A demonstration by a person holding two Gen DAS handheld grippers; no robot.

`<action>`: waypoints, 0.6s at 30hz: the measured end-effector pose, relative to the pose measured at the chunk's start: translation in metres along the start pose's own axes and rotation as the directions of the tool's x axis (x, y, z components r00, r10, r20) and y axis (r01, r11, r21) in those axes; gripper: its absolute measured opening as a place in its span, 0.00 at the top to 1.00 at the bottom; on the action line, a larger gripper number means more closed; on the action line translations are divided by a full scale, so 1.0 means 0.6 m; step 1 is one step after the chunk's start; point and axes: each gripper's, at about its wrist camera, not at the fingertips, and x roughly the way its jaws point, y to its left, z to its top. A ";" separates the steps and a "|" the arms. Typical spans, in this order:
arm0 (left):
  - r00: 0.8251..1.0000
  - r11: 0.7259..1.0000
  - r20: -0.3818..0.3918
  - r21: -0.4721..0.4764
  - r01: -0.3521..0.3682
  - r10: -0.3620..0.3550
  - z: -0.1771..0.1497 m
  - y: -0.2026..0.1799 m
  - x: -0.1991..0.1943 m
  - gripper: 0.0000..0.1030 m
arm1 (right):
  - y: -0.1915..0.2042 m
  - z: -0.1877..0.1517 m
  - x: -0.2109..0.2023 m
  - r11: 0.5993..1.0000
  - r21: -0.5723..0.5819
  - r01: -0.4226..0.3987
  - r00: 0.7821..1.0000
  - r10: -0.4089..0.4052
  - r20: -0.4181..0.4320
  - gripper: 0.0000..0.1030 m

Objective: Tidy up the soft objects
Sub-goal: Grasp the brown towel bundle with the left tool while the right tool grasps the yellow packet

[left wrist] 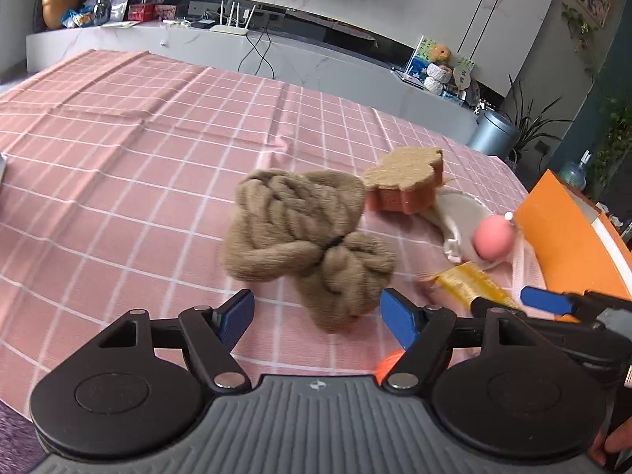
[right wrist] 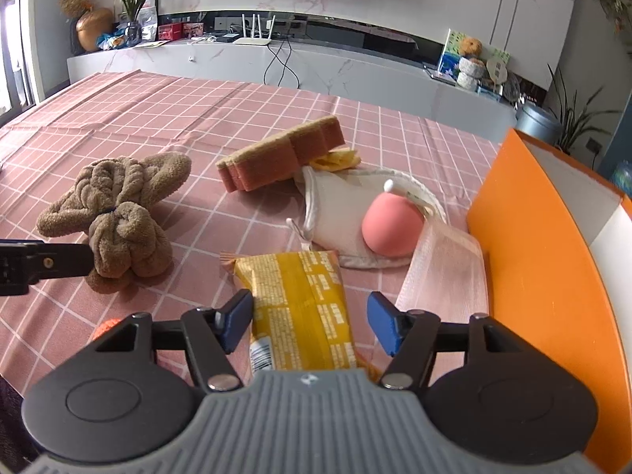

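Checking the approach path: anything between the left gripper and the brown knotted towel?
Nothing visible does. The left gripper has its jaws wide, and the near end of the brown knotted towel already lies in the gap, untouched by the pads. The sponge sits behind it, the yellow packet off to the right.

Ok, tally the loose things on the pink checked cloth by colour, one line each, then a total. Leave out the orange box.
Brown: 2, knotted towel and sponge
Yellow: 2, snack packet and small yellow piece behind the sponge
White: 1, cloth pouch
Pink: 2, ball and mesh bag
Orange: 1, small item near the cloth's edge
Total: 8
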 end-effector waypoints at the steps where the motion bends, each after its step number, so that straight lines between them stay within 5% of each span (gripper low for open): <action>1: 1.000 1.000 -0.002 -0.003 0.000 0.000 0.001 -0.005 0.003 0.16 | -0.002 -0.001 0.000 1.000 0.005 -0.004 1.000 0.004 -0.003 0.38; 5: 1.000 1.000 -0.017 -0.015 0.001 -0.001 0.004 -0.016 0.017 0.16 | -0.007 -0.002 0.005 1.000 0.025 -0.004 1.000 0.005 -0.017 0.28; 11: 1.000 0.997 -0.023 -0.077 0.008 -0.009 0.014 -0.030 0.036 0.16 | -0.016 -0.008 0.022 0.997 0.073 -0.028 0.998 0.032 -0.059 0.28; 18: 0.997 0.995 -0.019 -0.069 -0.076 0.075 0.027 -0.060 0.066 0.14 | -0.022 -0.008 0.033 0.995 0.089 -0.040 0.997 0.046 -0.066 0.29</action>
